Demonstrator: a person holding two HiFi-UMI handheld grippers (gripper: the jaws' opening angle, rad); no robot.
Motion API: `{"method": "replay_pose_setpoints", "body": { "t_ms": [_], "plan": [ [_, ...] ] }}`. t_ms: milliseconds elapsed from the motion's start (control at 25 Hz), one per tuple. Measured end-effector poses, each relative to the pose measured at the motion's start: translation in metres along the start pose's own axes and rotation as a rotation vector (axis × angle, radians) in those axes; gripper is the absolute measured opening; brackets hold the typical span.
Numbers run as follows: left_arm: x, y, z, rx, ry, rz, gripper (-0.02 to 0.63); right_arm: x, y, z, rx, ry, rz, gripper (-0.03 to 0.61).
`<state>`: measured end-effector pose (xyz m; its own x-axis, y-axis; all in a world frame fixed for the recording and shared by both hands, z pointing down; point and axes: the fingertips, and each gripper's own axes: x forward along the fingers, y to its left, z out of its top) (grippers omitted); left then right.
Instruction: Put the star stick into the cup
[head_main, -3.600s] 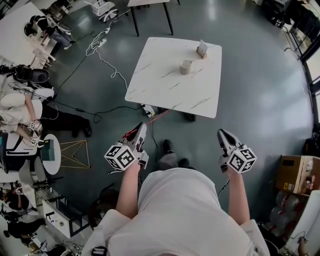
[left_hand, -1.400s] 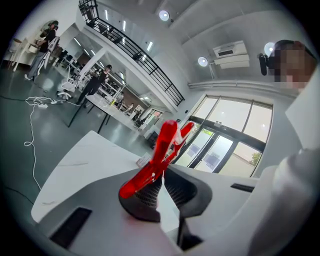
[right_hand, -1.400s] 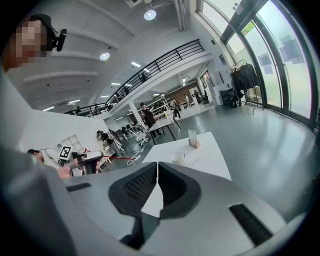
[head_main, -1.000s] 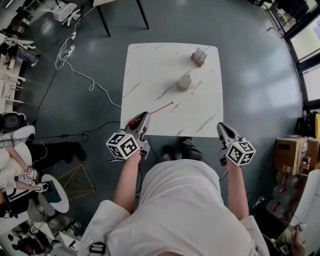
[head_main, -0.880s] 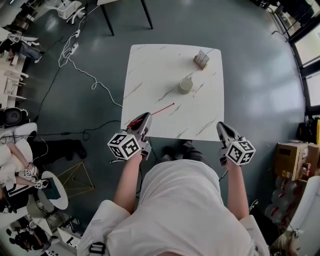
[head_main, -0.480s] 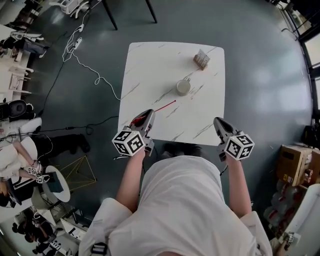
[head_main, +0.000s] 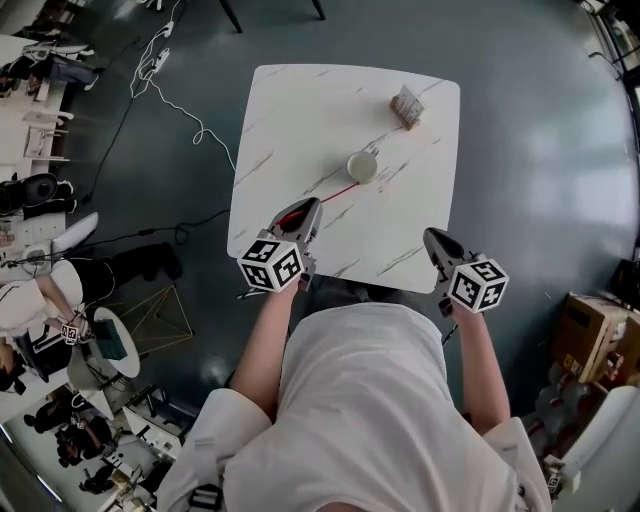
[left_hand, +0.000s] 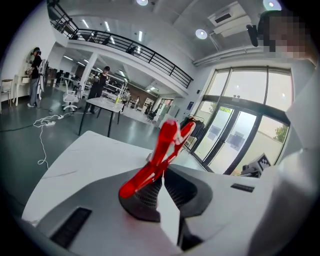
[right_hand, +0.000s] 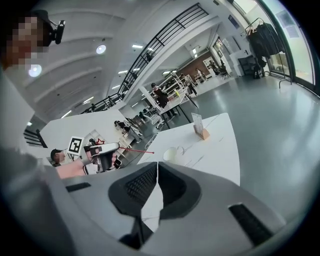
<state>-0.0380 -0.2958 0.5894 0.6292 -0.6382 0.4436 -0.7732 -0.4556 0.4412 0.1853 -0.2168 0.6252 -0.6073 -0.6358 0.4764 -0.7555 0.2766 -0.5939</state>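
Note:
A thin red star stick (head_main: 333, 194) is clamped in my left gripper (head_main: 307, 209), which is shut on it over the near left part of the white marble table (head_main: 290, 110). The shaft points up and right, and its tip ends just short of the pale cup (head_main: 362, 166) at the table's middle. In the left gripper view the stick's broad red end (left_hand: 162, 152) rises from between the closed jaws of the gripper (left_hand: 158, 186). My right gripper (head_main: 433, 238) hovers at the table's near right edge, shut and empty (right_hand: 157, 172). It sees the cup (right_hand: 171, 153) and the stick (right_hand: 137, 149).
A small card holder (head_main: 406, 106) stands at the table's far right, behind the cup, and shows again as the card holder (right_hand: 200, 131) in the right gripper view. Cables (head_main: 190, 125) trail over the floor to the left. People sit at desks on the far left, and cardboard boxes (head_main: 590, 335) stand at the right.
The person has stepped up to the table. My left gripper has carried the stick forward over the tabletop, so its tip has come close to the cup. The right gripper stays shut at the near edge.

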Motion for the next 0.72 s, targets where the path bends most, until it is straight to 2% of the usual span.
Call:
{"method": "replay_pose_setpoints", "body": {
  "t_ms": [240,440,720],
  "plan": [
    [0.038,0.006,-0.006,0.029,0.041,0.034,0.025,0.015,-0.012,-0.002,0.021,0.033,0.037,0.026],
    [0.073,0.014,-0.018,0.100,0.104,0.087,0.025,0.029,-0.020,0.000,0.035,0.042,0.063,0.026],
    [0.116,0.029,-0.042,0.153,0.187,0.163,0.025,0.039,-0.035,0.001,0.061,0.053,0.081,0.026]
  ]
}}
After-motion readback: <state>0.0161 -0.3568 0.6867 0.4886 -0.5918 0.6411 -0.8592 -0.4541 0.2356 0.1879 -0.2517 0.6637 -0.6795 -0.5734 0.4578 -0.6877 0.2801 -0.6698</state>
